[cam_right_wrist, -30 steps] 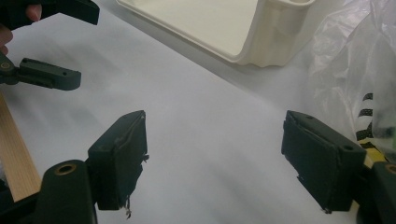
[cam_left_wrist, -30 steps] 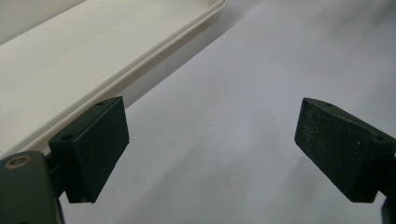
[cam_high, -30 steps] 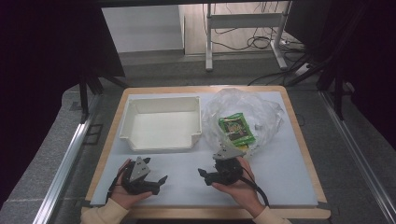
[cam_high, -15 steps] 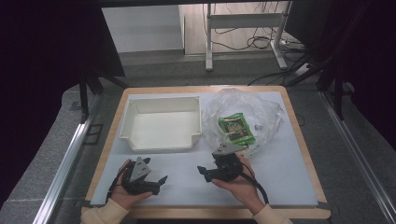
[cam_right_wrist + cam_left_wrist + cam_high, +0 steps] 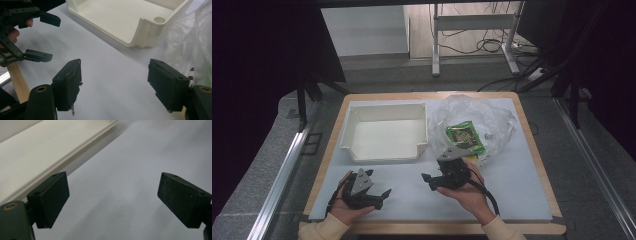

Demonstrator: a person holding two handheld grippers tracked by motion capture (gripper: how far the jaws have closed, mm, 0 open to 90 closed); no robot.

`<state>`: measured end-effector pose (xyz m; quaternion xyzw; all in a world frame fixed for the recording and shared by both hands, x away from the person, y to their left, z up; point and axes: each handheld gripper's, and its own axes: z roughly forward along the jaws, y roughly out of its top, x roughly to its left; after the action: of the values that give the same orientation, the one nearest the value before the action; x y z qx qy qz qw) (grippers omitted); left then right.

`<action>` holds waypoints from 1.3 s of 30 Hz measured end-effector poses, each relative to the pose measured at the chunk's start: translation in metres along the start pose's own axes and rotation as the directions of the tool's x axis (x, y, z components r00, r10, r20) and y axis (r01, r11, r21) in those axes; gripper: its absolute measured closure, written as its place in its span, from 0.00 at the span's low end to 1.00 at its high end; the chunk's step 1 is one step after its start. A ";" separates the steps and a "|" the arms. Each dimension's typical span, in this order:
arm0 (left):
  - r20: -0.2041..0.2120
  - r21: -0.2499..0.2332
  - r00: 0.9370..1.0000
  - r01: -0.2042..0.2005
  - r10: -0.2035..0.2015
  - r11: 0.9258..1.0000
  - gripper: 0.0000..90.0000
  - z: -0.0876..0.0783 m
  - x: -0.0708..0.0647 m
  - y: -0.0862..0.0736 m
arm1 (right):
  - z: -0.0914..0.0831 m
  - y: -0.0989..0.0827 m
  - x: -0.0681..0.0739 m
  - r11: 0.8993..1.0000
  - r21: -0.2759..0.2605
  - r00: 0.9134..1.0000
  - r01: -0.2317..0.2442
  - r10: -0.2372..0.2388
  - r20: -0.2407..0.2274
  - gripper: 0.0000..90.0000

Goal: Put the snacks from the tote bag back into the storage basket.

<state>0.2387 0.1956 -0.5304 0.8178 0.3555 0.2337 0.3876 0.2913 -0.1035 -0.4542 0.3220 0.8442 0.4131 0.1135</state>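
Observation:
A person's two hands rest on the white table sheet near its front edge, each holding a black gripper. My left gripper sits at the front left, open, with only bare sheet between its jaws. My right gripper lies at the front middle, open and holding nothing; its jaws point left toward the other gripper. An empty cream tray stands behind them. To its right lies a clear plastic bag with a green packet inside.
The tray's near wall runs just left of my left gripper, and its notched corner stands ahead of my right one. The wooden table rim borders the front. A metal rail runs along the left side.
The right gripper has edged slightly to the left. The left gripper, tray and bag stay where they were.

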 end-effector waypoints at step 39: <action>-0.013 0.013 1.000 0.002 -0.002 1.000 0.11 0.001 0.000 0.000 | -0.029 0.033 -0.045 0.996 -0.040 0.995 -0.080 0.082 0.055 0.33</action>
<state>0.2394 0.1955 -0.5314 0.8184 0.3604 0.2364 0.3800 0.3274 -0.1349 -0.4139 0.3654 0.8191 0.4238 0.1266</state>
